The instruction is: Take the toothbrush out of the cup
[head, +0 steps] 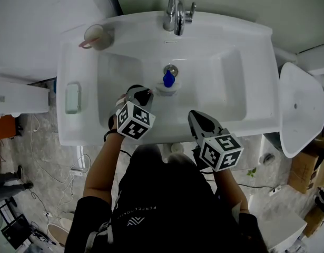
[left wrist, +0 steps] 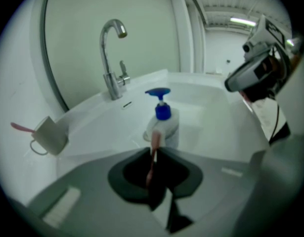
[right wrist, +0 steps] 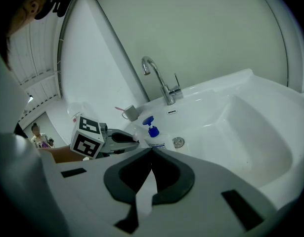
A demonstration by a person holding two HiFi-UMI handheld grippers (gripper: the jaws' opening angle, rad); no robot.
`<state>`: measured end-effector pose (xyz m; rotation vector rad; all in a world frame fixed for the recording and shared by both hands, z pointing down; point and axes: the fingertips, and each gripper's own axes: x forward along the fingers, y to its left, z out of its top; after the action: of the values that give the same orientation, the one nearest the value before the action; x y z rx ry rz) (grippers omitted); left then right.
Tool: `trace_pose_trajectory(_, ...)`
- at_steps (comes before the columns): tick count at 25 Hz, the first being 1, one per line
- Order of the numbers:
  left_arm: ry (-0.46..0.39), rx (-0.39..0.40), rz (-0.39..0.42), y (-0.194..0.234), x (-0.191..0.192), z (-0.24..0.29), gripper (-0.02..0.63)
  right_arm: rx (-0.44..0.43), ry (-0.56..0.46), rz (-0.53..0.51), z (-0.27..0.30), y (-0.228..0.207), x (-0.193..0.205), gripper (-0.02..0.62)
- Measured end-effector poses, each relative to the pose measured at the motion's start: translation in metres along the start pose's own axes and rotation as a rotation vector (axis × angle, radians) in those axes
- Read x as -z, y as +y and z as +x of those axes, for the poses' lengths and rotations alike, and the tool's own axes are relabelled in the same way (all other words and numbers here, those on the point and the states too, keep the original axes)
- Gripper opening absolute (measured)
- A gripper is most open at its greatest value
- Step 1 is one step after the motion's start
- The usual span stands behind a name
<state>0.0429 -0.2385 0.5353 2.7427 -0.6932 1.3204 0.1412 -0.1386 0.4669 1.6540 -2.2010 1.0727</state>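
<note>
Toothbrush in the cup, at the upper left of the head view

We saw the pink toothbrush (left wrist: pixel 21 128) leaning out of the grey cup (head: pixel 101 35) on the sink (head: pixel 256 78) rim, left of the faucet (head: pixel 175 12). Lower, at the frame's centre, the basin held a blue-pump bottle (head: pixel 168 80) by the drain. Just left of it, our left gripper (head: pixel 140 95) pinched a thin pinkish stick (left wrist: pixel 154 138), well apart from the cup. Our right gripper (head: pixel 195 119) hung at the near rim, jaws pressed together on nothing.

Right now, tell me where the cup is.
In the head view the cup stands on the sink's back-left corner, left of the faucet, with a pink toothbrush in it.
</note>
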Motion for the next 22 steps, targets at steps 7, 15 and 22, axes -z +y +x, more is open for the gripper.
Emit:
trace_pose_trajectory(7, -0.008, -0.026, -0.012, 0.001, 0.001, -0.008, 0.031, -0.012, 0.003, -0.01, -0.004, -0.001, 0.003, -0.006)
trace_pose_trajectory(15, -0.059, -0.098, -0.034, 0.007, -0.004, -0.031, 0.029, -0.047, 0.005, -0.043, -0.005, 0.008, 0.001, -0.006)
trace_pose_trajectory(22, -0.161, -0.194, -0.091, 0.016, -0.021, -0.072, 0.028, -0.095, 0.009, -0.086, -0.006, 0.022, 0.0, -0.006)
